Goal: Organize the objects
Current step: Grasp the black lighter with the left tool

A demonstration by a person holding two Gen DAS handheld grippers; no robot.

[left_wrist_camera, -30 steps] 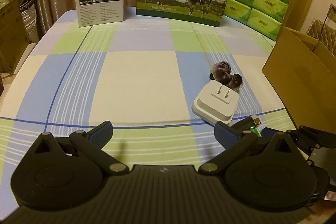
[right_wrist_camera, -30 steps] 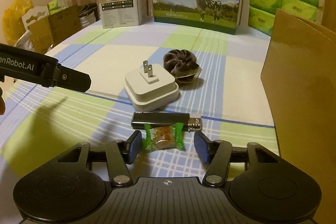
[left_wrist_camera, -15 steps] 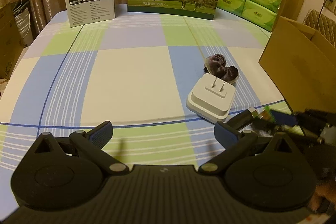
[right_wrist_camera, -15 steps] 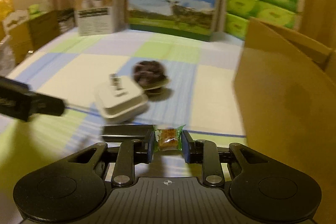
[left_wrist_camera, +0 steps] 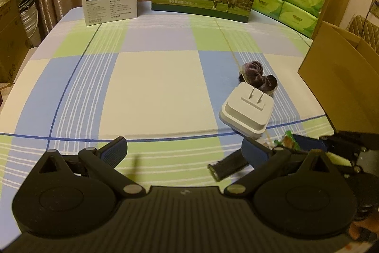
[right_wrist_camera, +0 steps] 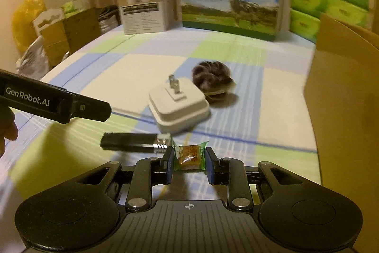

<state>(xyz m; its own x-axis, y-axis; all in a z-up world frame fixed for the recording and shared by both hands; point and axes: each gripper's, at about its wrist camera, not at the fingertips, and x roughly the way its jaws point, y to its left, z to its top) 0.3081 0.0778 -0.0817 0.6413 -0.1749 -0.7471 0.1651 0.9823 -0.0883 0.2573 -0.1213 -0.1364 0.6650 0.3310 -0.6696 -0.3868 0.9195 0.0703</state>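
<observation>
The right claw [right_wrist_camera: 188, 164] is clenched on a small candy [right_wrist_camera: 189, 155] in a green wrapper, pinched by its two ends just above the checked counter [left_wrist_camera: 154, 87], with the black lighter [right_wrist_camera: 132, 145] lying right beside it and the white plug adapter [right_wrist_camera: 178, 106] and dark hair scrunchie [right_wrist_camera: 210, 77] a little further off. The left claw [left_wrist_camera: 183, 148] is released, jaws wide, holding nothing and hanging low over the counter well clear of the work. The step in hand looks like carrying the candy to the cardboard box [right_wrist_camera: 343, 91] standing at the right. To do it well, lift straight up first so the wrapper does not drag the lighter along, since the two sit nearly touching. Keep the grip steady: the wrapper is slippery and crinkly, and the hold is on its twisted ends, so a sideways jerk could let it slide out. Raise it above the box wall before moving across, then let go only once it is over the opening. The box's inside is not visible from here.
</observation>
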